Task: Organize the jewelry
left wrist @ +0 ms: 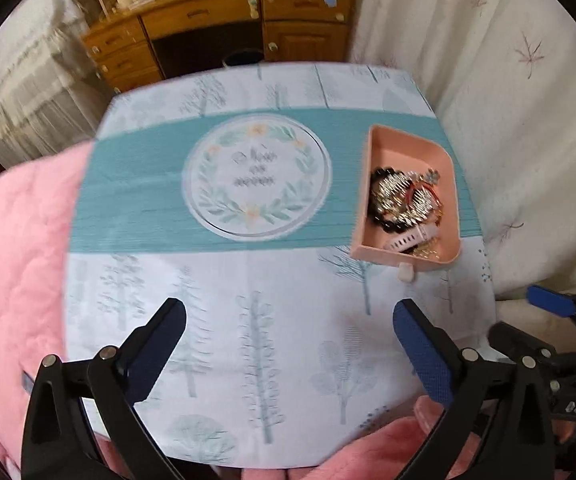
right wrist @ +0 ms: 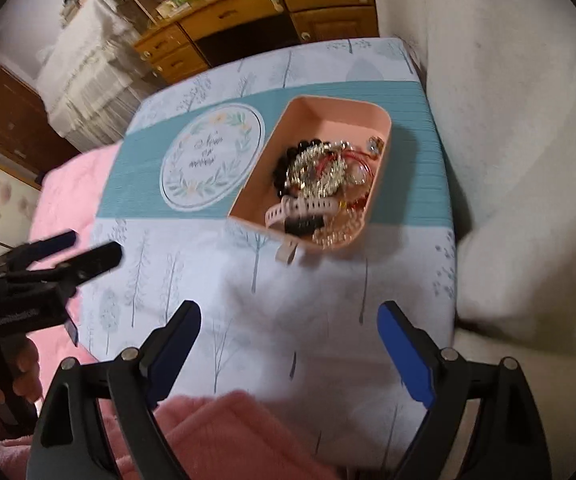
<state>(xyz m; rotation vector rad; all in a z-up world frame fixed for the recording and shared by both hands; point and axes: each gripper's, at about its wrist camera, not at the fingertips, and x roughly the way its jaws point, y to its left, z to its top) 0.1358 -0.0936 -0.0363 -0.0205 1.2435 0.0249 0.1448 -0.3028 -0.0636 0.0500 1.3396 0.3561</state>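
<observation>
Pink tray, rounded corners, open top, right of frame centre. Inside, tangled jewelry heap toward near end: black bead bracelet, gold chain loops, red cord. Pale perforated watch strap hangs over near rim. Far end bare.

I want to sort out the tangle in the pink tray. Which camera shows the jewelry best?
The right wrist view: the jewelry in the pink tray sits near centre, with beads, chains and a pale strap distinguishable. The left wrist view shows the same pile off to the right, smaller and blurrier.
</observation>
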